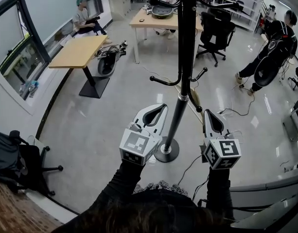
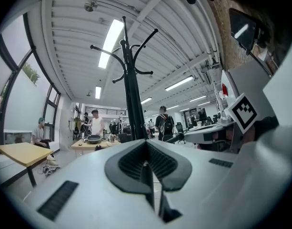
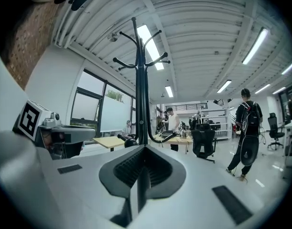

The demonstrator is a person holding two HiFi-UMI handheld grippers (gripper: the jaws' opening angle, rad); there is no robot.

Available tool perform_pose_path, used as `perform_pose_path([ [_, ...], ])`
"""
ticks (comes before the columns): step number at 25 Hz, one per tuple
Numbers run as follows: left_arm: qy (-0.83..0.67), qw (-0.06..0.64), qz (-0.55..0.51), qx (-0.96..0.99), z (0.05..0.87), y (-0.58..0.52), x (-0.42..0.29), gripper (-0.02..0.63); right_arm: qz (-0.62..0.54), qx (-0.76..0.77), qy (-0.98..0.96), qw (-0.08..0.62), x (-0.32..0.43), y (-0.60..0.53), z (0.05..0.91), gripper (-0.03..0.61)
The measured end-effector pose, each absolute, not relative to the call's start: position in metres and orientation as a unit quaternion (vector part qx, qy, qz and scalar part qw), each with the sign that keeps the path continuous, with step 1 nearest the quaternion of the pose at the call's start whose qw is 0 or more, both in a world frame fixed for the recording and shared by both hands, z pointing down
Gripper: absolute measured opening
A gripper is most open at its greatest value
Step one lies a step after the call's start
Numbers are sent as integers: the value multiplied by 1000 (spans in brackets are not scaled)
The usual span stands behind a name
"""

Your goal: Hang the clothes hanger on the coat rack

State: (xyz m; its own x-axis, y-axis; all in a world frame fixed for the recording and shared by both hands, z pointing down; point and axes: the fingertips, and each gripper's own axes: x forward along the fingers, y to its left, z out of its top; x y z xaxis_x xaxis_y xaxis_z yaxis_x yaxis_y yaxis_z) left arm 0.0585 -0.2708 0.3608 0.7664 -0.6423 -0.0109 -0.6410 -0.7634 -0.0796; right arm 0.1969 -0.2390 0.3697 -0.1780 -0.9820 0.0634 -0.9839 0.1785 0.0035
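The black coat rack rises from a round base on the floor, right in front of me, with curved hooks partway up. My left gripper is just left of the pole, and my right gripper is just right of it. Both point level at the rack. Each has its jaws together with nothing between them. The rack's top hooks show in the left gripper view, past the left gripper. They also show as hooks past the right gripper. No clothes hanger shows in any view.
Wooden tables stand at the left and far middle. A black office chair is beyond the rack. A person stands at the right and another sits by the window. Cables trail across the floor.
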Motion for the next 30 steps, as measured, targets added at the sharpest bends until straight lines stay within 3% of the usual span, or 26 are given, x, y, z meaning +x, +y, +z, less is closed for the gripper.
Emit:
perform_pose_path([
  [8, 323, 37, -3, -946, 359, -262, 36, 8, 40, 664, -747, -1, 185, -225, 372, 11],
  [12, 319, 16, 8, -948, 362, -258, 26, 8, 42, 673, -738, 2, 177, -216, 373, 9],
  [30, 301, 38, -8, -953, 370, -255, 17, 8, 46, 680, -731, 27, 161, -207, 382, 9],
])
